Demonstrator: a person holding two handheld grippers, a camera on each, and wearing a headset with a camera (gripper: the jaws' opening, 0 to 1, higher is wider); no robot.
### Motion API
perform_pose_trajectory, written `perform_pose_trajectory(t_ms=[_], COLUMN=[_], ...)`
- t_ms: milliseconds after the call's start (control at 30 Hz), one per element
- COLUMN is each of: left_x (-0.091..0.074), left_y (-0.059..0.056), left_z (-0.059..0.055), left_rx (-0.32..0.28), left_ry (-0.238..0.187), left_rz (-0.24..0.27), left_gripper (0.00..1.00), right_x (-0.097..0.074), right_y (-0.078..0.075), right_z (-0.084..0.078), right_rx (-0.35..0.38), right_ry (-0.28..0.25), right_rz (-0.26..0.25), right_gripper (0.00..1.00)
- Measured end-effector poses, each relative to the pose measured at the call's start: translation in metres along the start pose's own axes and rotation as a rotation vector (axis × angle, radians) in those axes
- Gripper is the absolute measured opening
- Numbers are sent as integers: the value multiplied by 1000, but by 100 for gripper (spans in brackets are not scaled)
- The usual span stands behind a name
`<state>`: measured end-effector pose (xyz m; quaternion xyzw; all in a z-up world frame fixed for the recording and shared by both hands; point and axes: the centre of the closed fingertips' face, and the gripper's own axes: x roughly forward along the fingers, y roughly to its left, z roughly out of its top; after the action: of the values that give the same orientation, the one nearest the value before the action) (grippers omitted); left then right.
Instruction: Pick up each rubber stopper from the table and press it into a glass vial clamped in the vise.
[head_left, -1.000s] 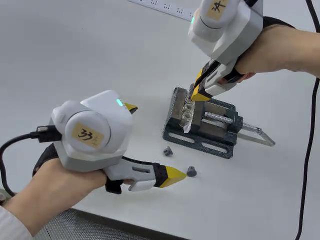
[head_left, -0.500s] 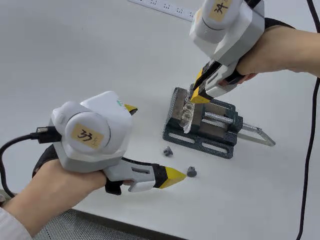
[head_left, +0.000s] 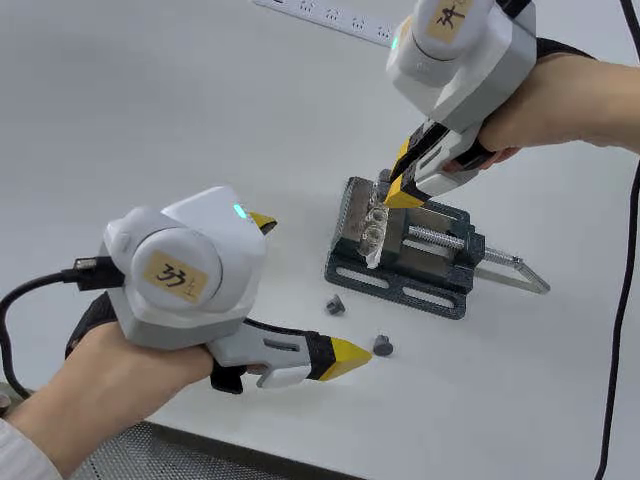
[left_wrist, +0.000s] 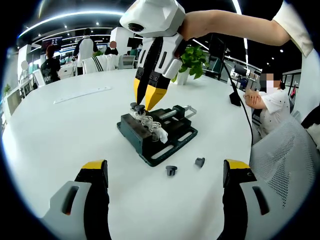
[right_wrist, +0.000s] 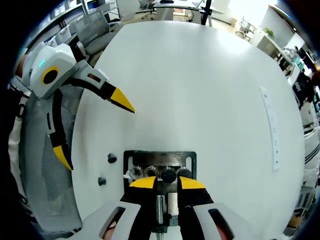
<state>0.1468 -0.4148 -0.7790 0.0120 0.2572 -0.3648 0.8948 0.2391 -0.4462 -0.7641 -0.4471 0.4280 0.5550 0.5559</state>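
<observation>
A dark vise (head_left: 398, 284) clamps a row of glass vials (head_left: 374, 232). In the right gripper view two vials carry dark stoppers (right_wrist: 168, 175) and the two beside them (right_wrist: 142, 173) stand unplugged. My right gripper (head_left: 398, 196) hovers tip-down just over the stoppered end, its jaws a narrow gap apart with nothing between them (right_wrist: 167, 183). Two loose grey stoppers (head_left: 335, 303) (head_left: 382, 345) lie on the white table in front of the vise. My left gripper (head_left: 307, 287) rests low at the near left, open wide, its lower fingertip (head_left: 352, 354) close to the nearer stopper (left_wrist: 200, 161).
The vise handle (head_left: 520, 270) sticks out to the right. A white ruler (head_left: 330, 15) lies at the far edge. A black cable (head_left: 618, 300) runs down the right side. The table's front edge and a mesh chair (head_left: 180, 450) are just below my left hand.
The right gripper's body has risen slightly up and to the right, with its tips staying over the vials. The left gripper and the loose stoppers have hardly moved.
</observation>
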Motion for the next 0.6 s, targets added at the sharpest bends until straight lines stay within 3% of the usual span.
perform_pose_trajectory(t_ms=[600], left_x=[-2], left_y=[0], left_z=[-3], left_rx=[2], left_ry=[6], left_rz=[1], left_gripper=[95], right_x=[0], right_y=[-2], right_z=[2], right_rx=[47], right_ry=[-22], right_rz=[37], right_gripper=[9])
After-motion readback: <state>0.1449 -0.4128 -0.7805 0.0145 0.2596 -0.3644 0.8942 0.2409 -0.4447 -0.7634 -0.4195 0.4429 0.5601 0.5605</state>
